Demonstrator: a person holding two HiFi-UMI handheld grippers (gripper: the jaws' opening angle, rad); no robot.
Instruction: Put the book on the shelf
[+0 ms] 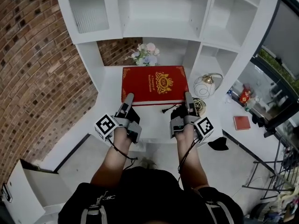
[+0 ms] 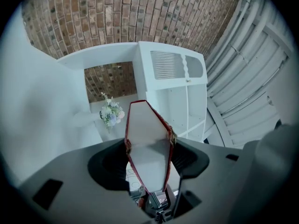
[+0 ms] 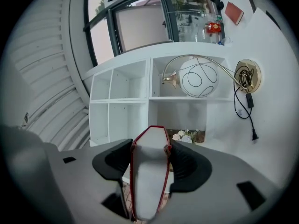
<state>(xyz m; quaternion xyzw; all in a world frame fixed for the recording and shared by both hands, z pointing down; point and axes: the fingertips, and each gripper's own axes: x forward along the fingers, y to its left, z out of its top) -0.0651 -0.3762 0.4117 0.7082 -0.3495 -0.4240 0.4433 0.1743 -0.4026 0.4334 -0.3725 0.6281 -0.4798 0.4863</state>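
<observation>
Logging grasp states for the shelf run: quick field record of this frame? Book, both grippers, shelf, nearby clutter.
book: red book, cover up, held at its near end, not yet in a compartment
left: left gripper shut on the book's left side
right: right gripper shut on its right side
shelf: white shelf, visible compartments bare
clutter: flowers beyond the book; globe lamp to its right

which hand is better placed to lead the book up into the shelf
Left, narrowly. The left gripper and right gripper are both shut on the red book, one per side. The right one sits close beside the globe lamp; the left has only bare desk beside it. Likely two-handed anyway.
</observation>
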